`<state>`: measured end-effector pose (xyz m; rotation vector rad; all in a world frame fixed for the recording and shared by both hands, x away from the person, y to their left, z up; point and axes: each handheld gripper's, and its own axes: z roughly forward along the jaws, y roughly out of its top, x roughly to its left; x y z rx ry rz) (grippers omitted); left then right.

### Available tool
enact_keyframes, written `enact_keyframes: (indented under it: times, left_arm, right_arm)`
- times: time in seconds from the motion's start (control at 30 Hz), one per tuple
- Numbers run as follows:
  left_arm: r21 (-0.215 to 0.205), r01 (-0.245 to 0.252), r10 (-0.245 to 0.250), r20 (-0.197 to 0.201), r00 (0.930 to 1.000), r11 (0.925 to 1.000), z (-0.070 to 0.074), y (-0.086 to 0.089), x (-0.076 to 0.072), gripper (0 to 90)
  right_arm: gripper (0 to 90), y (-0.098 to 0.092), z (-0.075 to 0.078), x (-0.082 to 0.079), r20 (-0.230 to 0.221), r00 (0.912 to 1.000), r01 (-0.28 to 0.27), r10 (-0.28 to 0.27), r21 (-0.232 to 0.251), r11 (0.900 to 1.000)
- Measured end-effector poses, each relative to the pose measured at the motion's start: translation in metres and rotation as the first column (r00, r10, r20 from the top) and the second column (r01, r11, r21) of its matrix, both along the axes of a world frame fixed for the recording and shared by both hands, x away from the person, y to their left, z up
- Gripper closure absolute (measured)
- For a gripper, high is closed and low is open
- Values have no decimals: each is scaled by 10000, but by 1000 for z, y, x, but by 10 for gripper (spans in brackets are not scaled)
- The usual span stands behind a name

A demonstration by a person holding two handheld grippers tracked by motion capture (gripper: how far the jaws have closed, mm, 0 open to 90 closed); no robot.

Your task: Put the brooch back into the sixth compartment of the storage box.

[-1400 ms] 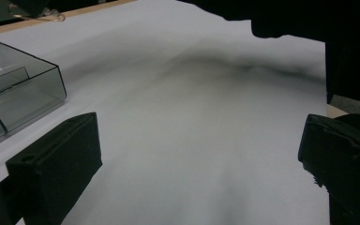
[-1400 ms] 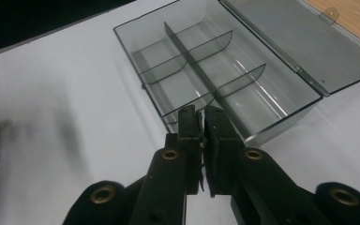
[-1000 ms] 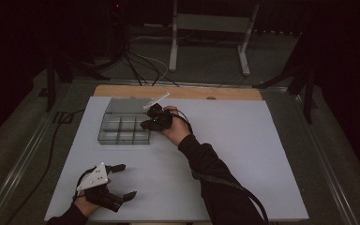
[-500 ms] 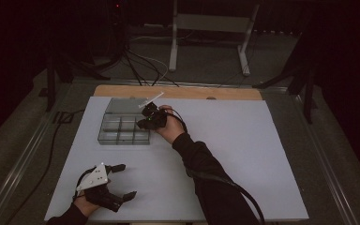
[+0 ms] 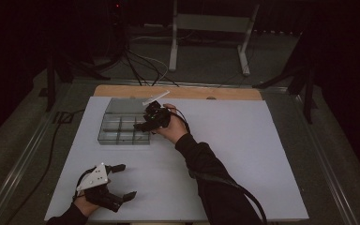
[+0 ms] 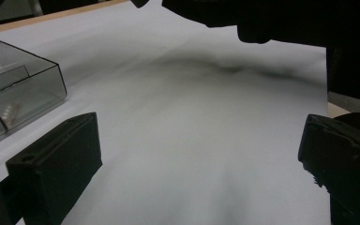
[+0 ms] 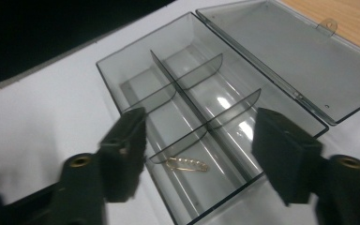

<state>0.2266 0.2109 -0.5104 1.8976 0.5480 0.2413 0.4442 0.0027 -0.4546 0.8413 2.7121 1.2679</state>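
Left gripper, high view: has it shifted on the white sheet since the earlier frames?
No. The left gripper lies in the same spot near the front-left corner of the white sheet.

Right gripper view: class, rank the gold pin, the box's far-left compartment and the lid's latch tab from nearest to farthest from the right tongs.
1. Gold pin: between the open right tongs, in the nearest compartment of the box.
2. Far-left compartment: at the box's far end, left of the long divider.
3. Latch tab: on the far edge of the open lid, top right.
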Motion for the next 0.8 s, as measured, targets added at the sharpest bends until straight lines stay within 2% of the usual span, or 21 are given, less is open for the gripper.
enact_keyframes:
  times: [0.17,0.23,0.43,0.57,0.63,0.7,0.8]
  left_arm:
    - [48,0,0,17,10000,10000,0,0,0,11]
    - [79,-19,19,8,10000,10000,-1,0,0,11]
    - [136,-28,28,-9,10000,9999,-1,0,0,11]
    - [138,-31,31,-13,10000,9999,-1,-1,1,11]
    - [188,-36,37,-14,10000,9998,-1,-1,1,11]
    - [221,-36,36,-9,10000,9997,-2,-1,1,11]
    - [199,-75,75,-32,10000,9998,-2,-1,1,11]
  right_arm:
    - [201,-8,2,-5,-202,9996,196,-186,496,9986]
    - [146,-13,1,-7,-302,9995,117,-94,777,9969]
    - [101,-28,4,-15,-588,9980,-145,211,1116,9936]
    - [87,-36,7,-19,-737,9952,-554,640,1122,9921]
    - [44,-40,8,-21,-727,9954,-522,626,1366,9892]
    - [23,-44,10,-24,-737,9946,-634,736,1322,9892]
    - [14,-53,15,-30,-510,9962,-629,702,1327,9892]
